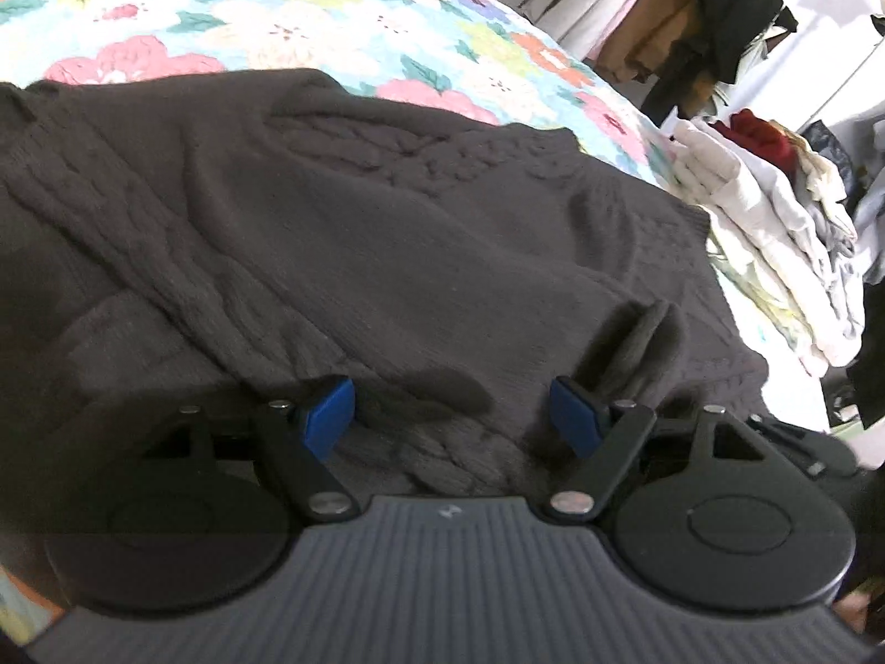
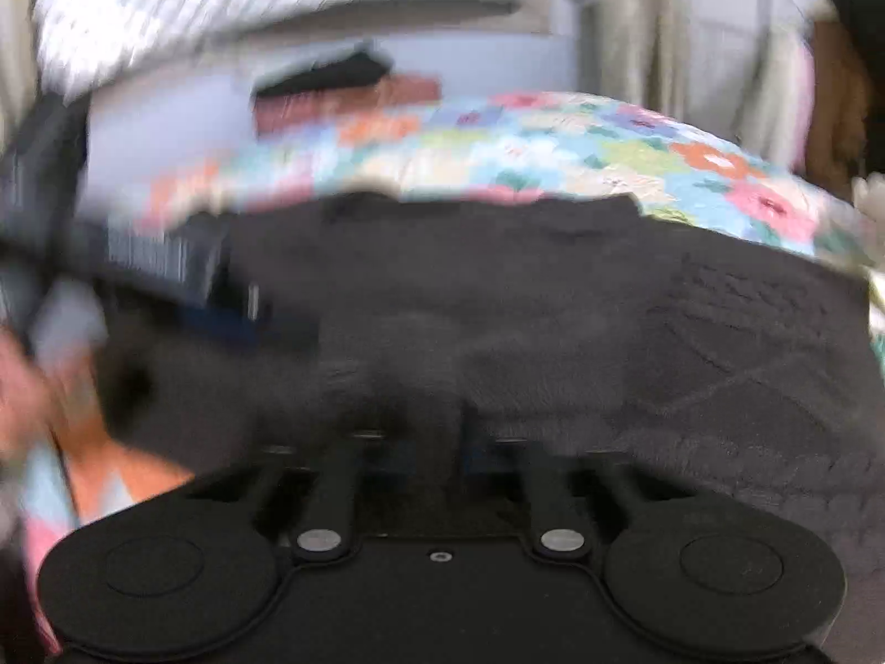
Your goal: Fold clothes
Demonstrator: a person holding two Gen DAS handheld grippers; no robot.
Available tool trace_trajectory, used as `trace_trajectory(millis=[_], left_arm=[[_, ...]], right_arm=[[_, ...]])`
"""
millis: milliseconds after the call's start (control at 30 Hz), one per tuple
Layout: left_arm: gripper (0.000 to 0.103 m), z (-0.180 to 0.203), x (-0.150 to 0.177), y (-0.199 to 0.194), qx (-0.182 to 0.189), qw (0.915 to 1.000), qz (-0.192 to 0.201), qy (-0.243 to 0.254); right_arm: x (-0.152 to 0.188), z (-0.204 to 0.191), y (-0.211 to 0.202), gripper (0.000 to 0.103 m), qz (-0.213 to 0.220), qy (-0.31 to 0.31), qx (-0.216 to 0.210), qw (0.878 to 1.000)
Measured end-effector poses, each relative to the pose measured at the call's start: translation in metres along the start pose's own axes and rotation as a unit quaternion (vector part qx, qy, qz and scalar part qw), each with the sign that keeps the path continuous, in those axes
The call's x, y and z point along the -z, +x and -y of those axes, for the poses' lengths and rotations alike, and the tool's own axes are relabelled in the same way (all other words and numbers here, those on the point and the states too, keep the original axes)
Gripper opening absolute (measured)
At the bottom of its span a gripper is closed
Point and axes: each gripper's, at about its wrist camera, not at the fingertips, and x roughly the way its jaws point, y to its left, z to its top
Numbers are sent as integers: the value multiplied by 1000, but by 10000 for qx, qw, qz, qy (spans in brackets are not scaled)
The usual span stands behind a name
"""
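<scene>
Left wrist: dark cable-knit sweater [image 1: 343, 232] spread on floral quilt [image 1: 310, 16]; left hand-held gripper [image 1: 451, 415] gaping wide just above the knit, gripping nothing. Pile of pale laundry [image 1: 774, 232] at the bed's right edge.

Right wrist, blurred: right hand-held gripper [image 2: 428, 451] drawn narrow over the sweater [image 2: 553, 299]; cannot tell whether cloth is pinched.
</scene>
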Motion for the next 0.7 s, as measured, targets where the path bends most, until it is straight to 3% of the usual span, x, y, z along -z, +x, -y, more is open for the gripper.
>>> trace_trajectory(millis=[100, 167, 233, 300, 333, 433, 467, 533, 600, 700], left_arm=[[77, -6, -1, -2, -124, 9998, 19, -149], [77, -7, 0, -3, -209, 9996, 45, -177], [77, -7, 1, -4, -184, 9996, 42, -192], [78, -6, 1, -2, -187, 9996, 12, -201], [78, -5, 1, -1, -207, 9996, 1, -201], [78, -5, 1, 1, -248, 9995, -37, -192], [78, -6, 1, 0, -236, 9995, -45, -200], [78, -9, 0, -1, -190, 9995, -56, -260], [78, -13, 0, -2, -136, 9992, -53, -370], [78, -16, 0, -2, -79, 9989, -59, -449]], right_arm=[[-9, 13, -51, 10, 1315, 111, 177, 9911], [-9, 27, -81, 10, 1736, 397, 514, 9827], [1, 44, -93, 10, 1611, 651, 778, 9817], [11, 60, -82, 15, 1028, 823, 1219, 9838], [14, 71, -72, 24, 577, 1089, 1228, 9847], [16, 94, -55, 33, -128, 1948, 991, 9757], [16, 99, -55, 35, -132, 2155, 850, 9727], [17, 110, -56, 53, 10, 2481, 591, 9669], [22, 120, -58, 57, 31, 2871, 405, 9570], [33, 139, -57, 62, 60, 3609, 85, 9325]])
